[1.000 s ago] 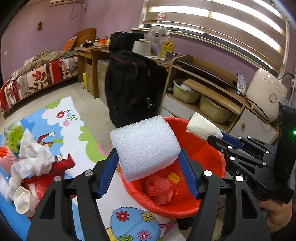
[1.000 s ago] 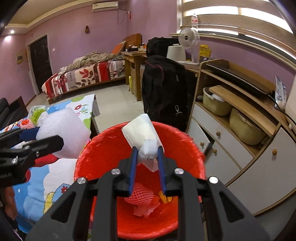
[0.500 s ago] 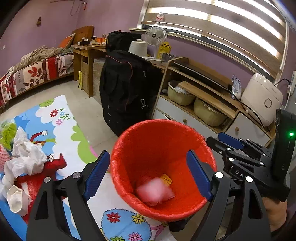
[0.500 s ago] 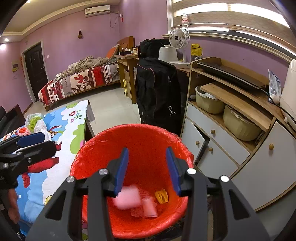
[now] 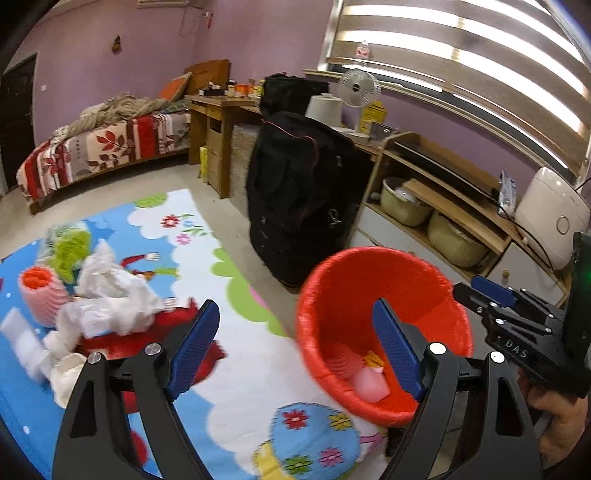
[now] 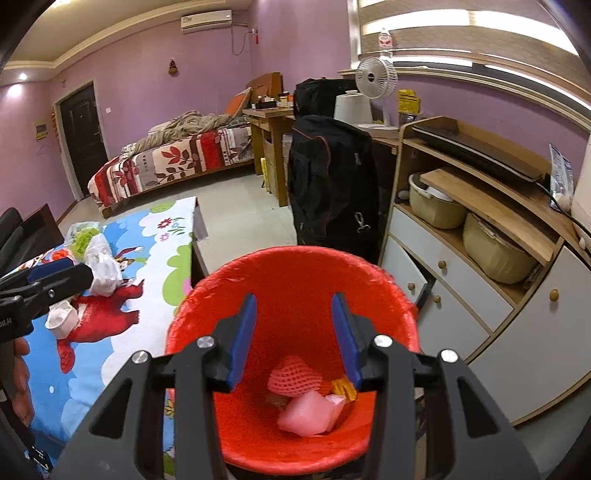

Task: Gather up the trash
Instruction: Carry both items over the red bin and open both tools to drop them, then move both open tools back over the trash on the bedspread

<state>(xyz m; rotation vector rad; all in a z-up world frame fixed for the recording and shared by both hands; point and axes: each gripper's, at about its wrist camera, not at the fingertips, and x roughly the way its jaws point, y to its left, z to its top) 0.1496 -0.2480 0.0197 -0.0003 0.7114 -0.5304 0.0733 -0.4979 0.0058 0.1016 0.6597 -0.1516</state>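
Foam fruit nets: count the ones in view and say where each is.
2. One foam fruit net lies inside the red bin; another stands on the cartoon-print tabletop, left of the tissue pile. More may be hidden under the trash.

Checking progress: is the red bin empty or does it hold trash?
Holds trash: the red bin contains a pink foam net and other pieces, far from full.

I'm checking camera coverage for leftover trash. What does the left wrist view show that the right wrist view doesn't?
Only the left wrist view shows the full pile of crumpled white paper and the pink foam net on the mat. Only the right wrist view shows the dark door and the air conditioner. Both show the red bin holding trash, and both hand-held grippers, the left and right, open and empty.
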